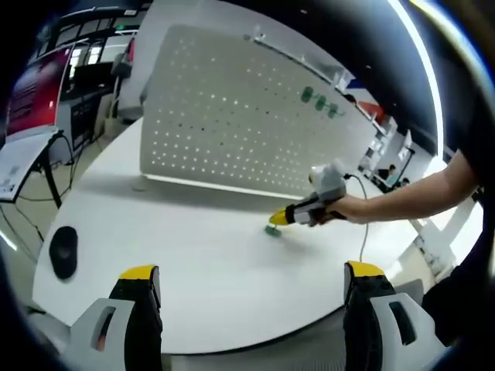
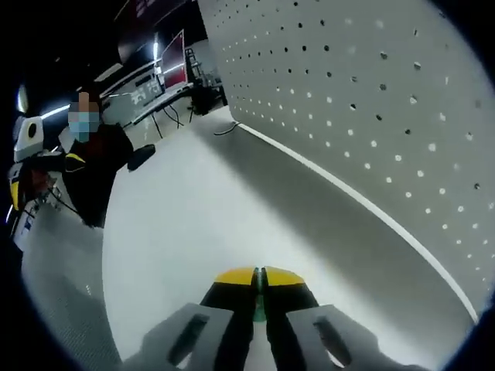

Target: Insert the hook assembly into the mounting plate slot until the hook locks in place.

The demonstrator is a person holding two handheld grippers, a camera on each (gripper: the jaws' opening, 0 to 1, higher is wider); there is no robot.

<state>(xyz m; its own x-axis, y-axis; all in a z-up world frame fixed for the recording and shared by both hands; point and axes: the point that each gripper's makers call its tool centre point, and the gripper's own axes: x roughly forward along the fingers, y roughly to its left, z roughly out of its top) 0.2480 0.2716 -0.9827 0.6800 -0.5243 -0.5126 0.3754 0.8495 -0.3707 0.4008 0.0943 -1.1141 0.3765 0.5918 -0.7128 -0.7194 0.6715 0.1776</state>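
The white perforated mounting plate (image 1: 240, 116) stands upright at the back of the white table (image 1: 193, 255); in the right gripper view the plate (image 2: 371, 100) rises close on the right. My right gripper (image 1: 277, 219), held by a hand, is low over the table in front of the plate, shut on a small green hook (image 1: 272, 229) that touches or nearly touches the tabletop. Seen from the right gripper view, its yellow-tipped jaws (image 2: 259, 277) are closed with a sliver of the green hook (image 2: 261, 308) between them. My left gripper (image 1: 252, 270) stands wide open near the front edge, holding nothing.
Several green hooks (image 1: 319, 102) hang on the plate's upper right. A black oval object (image 1: 63, 251) lies at the table's left edge. A person (image 2: 93, 162) stands beyond the table, and a thin cable (image 2: 224, 127) lies by the plate's far corner.
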